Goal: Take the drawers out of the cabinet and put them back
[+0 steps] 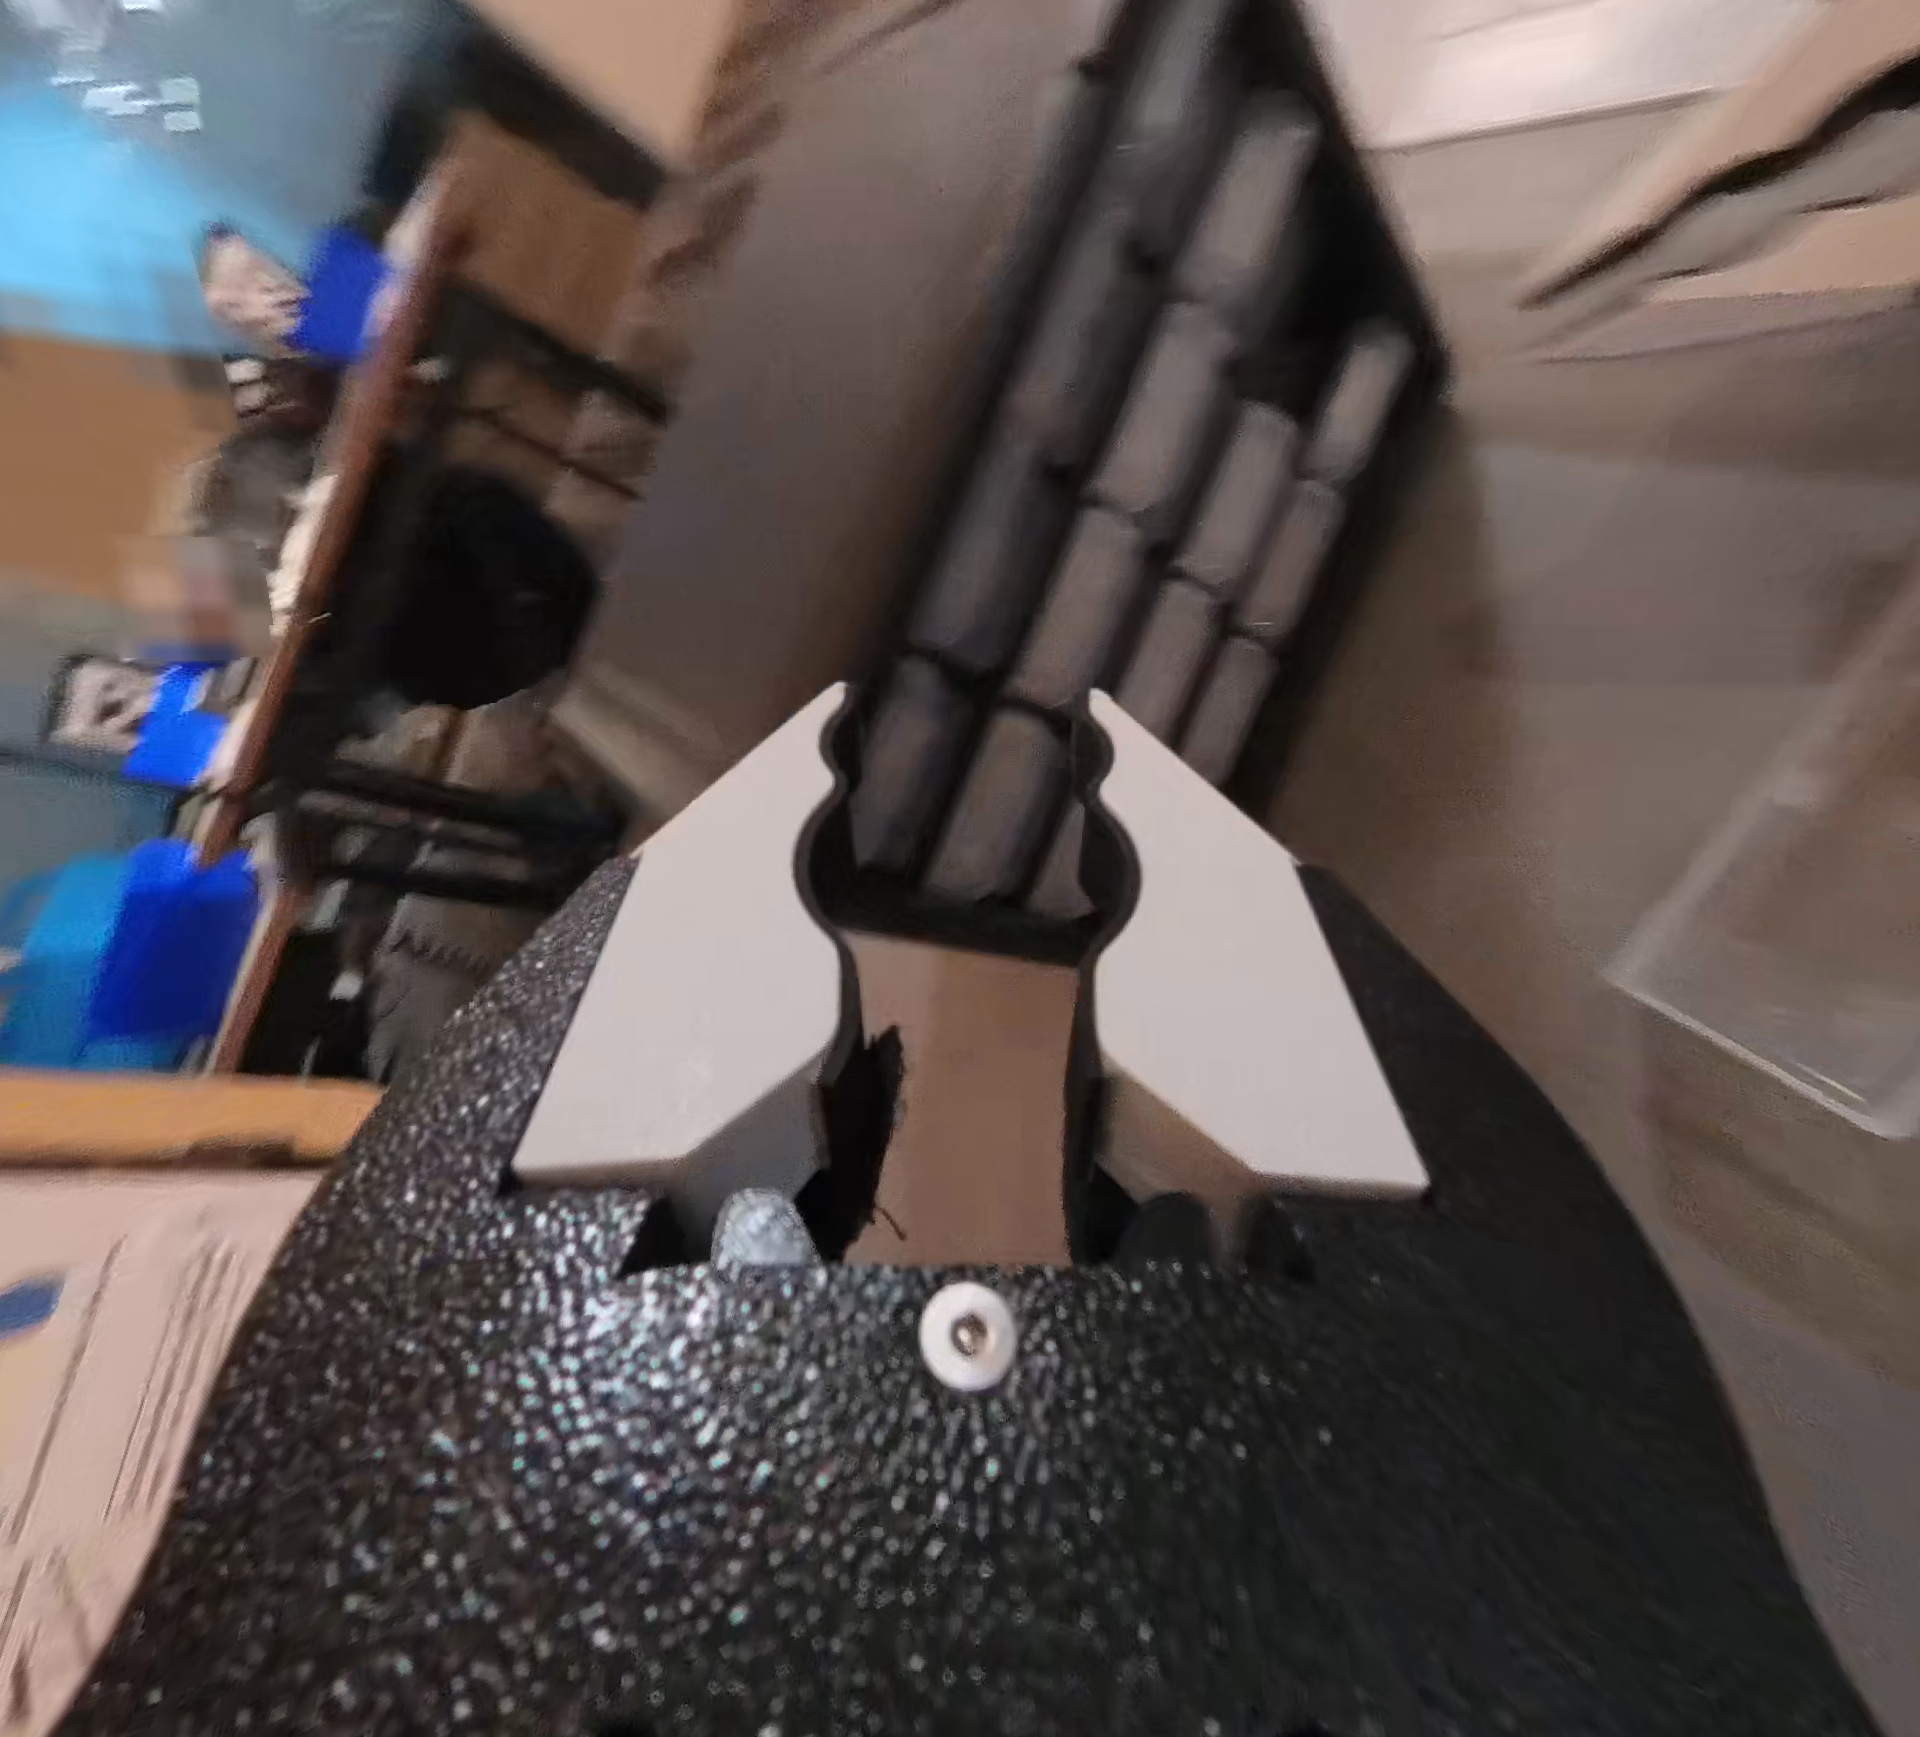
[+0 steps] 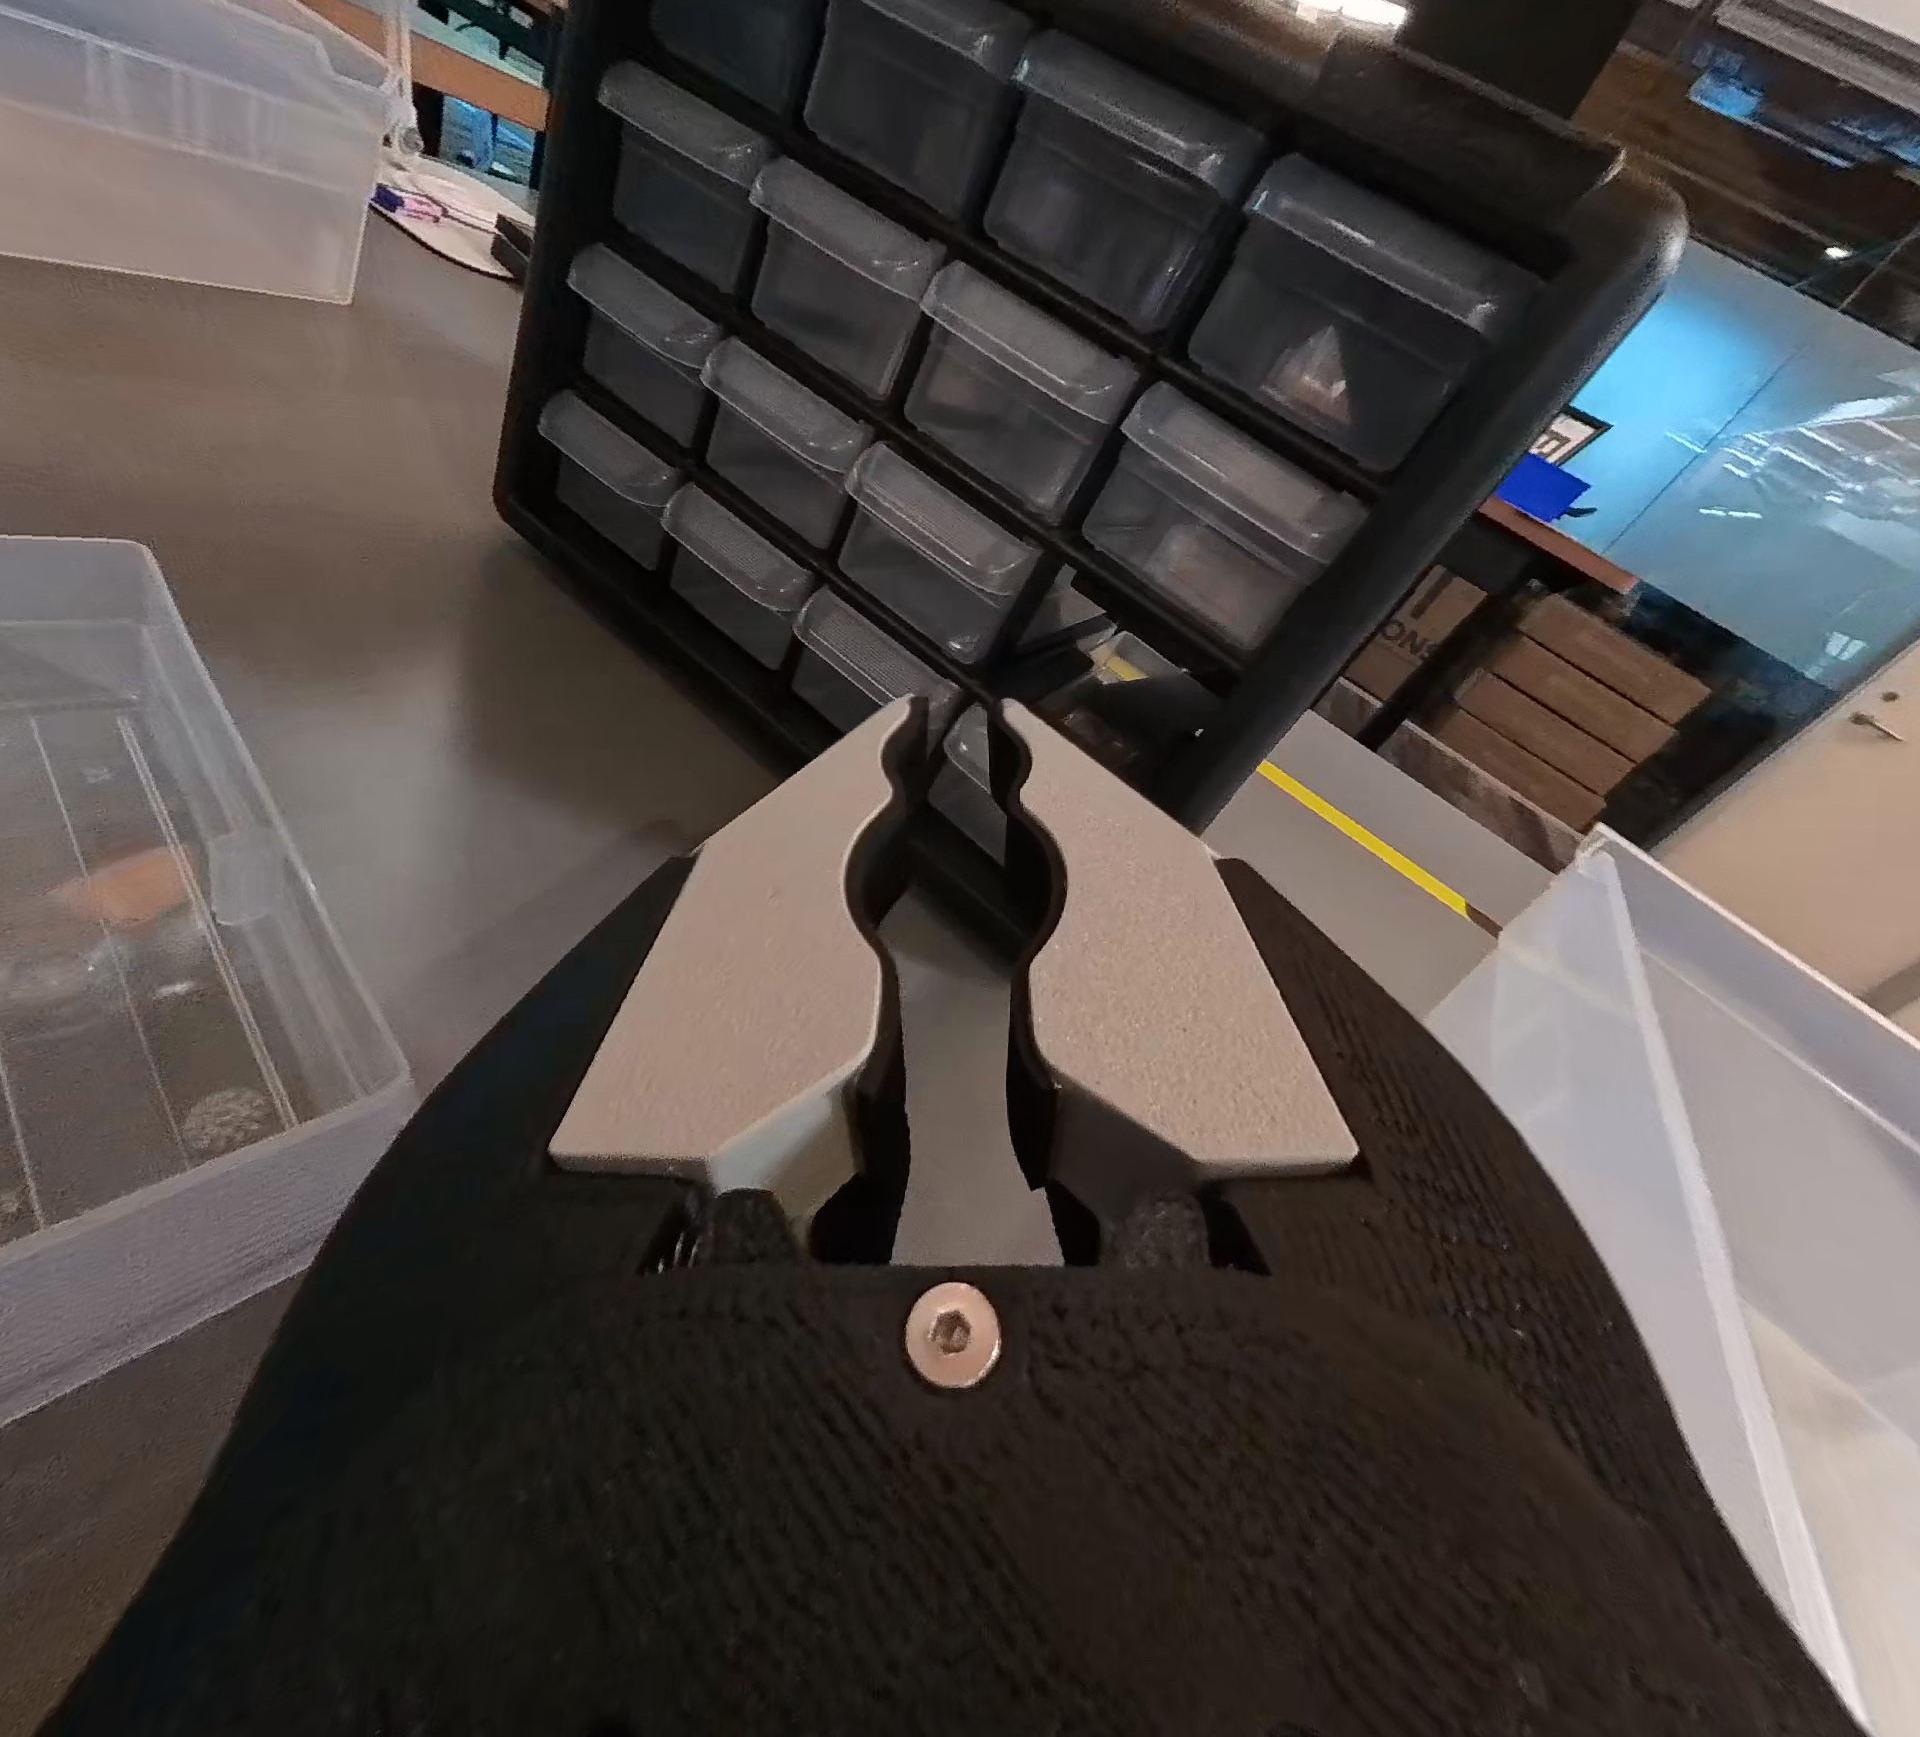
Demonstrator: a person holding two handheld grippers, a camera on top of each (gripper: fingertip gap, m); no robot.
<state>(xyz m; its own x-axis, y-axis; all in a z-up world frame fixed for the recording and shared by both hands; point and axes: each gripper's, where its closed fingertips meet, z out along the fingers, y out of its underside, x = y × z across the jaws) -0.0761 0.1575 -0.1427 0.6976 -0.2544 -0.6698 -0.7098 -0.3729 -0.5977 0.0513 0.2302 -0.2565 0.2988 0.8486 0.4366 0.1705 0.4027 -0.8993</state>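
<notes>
A black cabinet (image 2: 1600, 399) of small clear drawers stands on the grey table (image 2: 312, 544). My right gripper (image 2: 958, 716) points at its lower right drawers (image 2: 971, 757). Its fingers (image 2: 1132, 960) stand a narrow gap apart with nothing between them. One slot (image 2: 1117, 679) above those drawers looks to have no drawer. The left wrist view is blurred and shows the cabinet (image 1: 1174, 461) slantwise from its side. My left gripper (image 1: 966, 711) is open and empty just short of the near drawers (image 1: 997, 794).
Clear plastic bins stand around the cabinet: one at the left (image 2: 156, 1012), one at the back left (image 2: 177, 129), one at the right (image 2: 1714, 1220). A clear bin (image 1: 1787, 908) and cardboard boxes (image 1: 135, 1324) show in the left wrist view.
</notes>
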